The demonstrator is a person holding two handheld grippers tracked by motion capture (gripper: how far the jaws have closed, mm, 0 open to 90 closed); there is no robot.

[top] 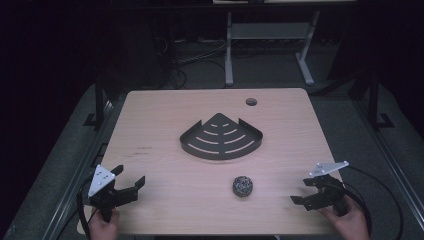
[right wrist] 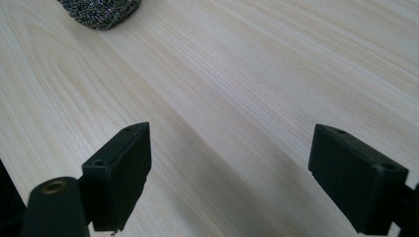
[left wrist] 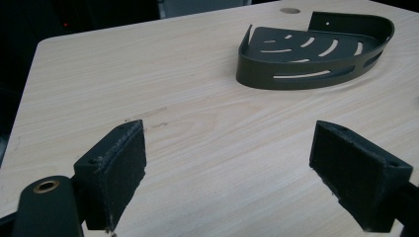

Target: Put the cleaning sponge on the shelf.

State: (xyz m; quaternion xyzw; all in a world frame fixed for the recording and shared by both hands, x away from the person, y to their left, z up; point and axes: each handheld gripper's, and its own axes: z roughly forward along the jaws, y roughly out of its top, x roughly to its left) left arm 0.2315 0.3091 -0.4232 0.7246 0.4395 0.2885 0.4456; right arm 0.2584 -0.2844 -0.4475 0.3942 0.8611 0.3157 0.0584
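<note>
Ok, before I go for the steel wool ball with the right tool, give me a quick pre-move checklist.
1. Right tool open, nothing between its jaws: ok.
2. Left tool open and away from the ball: ok.
3. Steel wool ball free on the table, nothing touching it: ok.
4. Bare wood between right tool and ball: ok.
5. Black corner tray holds nothing, apart from the ball: ok.
6. Ball firmness under grip: cannot tell.

1. The corner shelf basket point(top: 221, 137) lies at the middle of the table point(top: 160, 115).
2. The steel wool ball point(top: 242, 186) lies nearer the person, slightly right of it, well apart.
3. A cable hole point(top: 251, 102) sits behind the basket.
</note>
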